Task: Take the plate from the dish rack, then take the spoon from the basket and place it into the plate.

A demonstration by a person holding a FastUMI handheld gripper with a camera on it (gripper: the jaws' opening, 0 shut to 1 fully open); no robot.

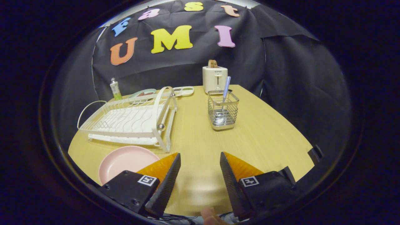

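Black cloth walls close in a pale wooden desk (pixel 268 137). At its far edge stands a cream toaster (pixel 214 79). The tool (pixel 200 157) hovers low over the near desk, its fingers spread wide with nothing between them. At ten o'clock from the tips lies the pink plate (pixel 125 161), flat before the empty white dish rack (pixel 128 120). At one o'clock, the wire basket (pixel 223 110) holds the spoon (pixel 223 100), bowl down, checked handle tilting up and slightly right.
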